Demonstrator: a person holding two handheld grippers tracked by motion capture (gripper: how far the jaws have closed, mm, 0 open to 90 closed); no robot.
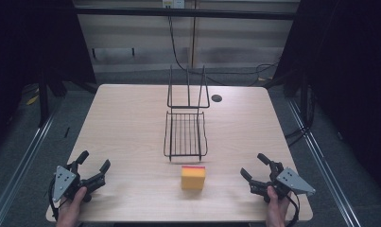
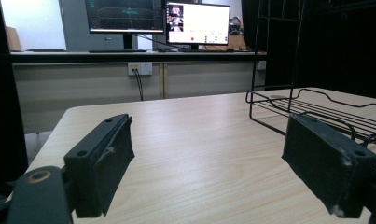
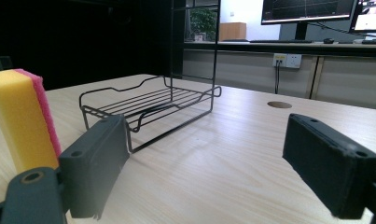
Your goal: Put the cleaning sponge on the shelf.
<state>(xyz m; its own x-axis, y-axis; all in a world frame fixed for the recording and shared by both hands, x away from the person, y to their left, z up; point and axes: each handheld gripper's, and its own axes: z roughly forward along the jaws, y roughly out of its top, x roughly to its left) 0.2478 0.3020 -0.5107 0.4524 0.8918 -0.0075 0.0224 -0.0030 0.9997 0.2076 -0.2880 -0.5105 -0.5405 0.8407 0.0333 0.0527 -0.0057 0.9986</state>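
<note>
Both tongs, left (image 1: 92, 166) and right (image 1: 254, 166), rest spread and empty at the frame's lower corners; sponge (image 1: 193, 177) waits between, below the rack (image 1: 186, 135), likely awaiting pickup.

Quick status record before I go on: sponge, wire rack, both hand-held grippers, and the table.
sponge: yellow with a pink top layer, standing on the table just in front of the rack, untouched
wire rack: black, mid-table, nothing lying in it
left hand-held gripper: open, holding nothing, near the table's front left corner
right hand-held gripper: open, holding nothing, near the front right corner
table: light wood, round hole behind the rack
</note>
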